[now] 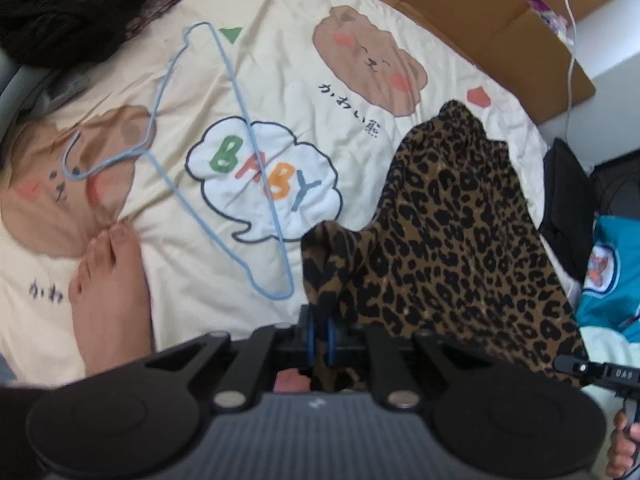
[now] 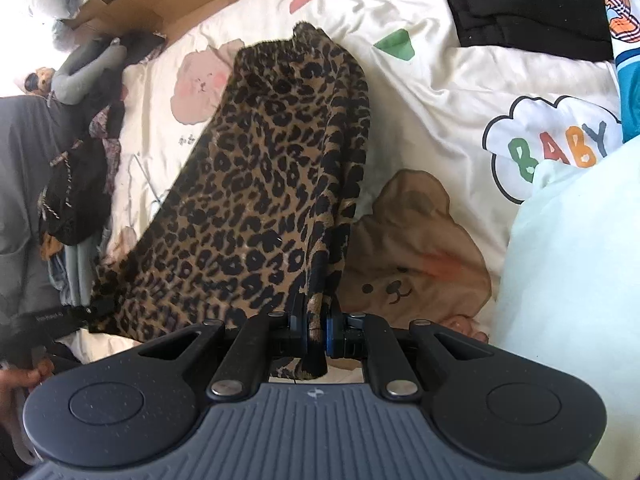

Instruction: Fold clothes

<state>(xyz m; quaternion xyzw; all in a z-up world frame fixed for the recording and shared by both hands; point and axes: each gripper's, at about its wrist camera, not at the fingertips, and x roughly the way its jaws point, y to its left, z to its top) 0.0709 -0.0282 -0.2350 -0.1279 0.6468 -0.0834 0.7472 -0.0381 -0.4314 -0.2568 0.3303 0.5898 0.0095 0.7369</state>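
Leopard-print garment [image 1: 460, 232] hanging slack above the bed [image 1: 360, 12], far end draped toward the bed's cardboard-lined edge. Soft, light, limp; likely to sag and slide, so best taken at hem corners. Left claw [image 1: 319, 334] pinched tight on one corner, right claw [image 2: 316, 326] clamped on another. Blue wire hanger [image 1: 224, 152] lying beside, apart.

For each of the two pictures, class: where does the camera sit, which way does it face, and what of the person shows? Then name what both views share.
Left wrist: on the left gripper, facing steeply down at the bed cover and blue hanger; a bare foot shows.
Right wrist: on the right gripper, facing down; fingers show at the left edge.
Shared: the leopard-print garment, pinched in both sets of jaws.
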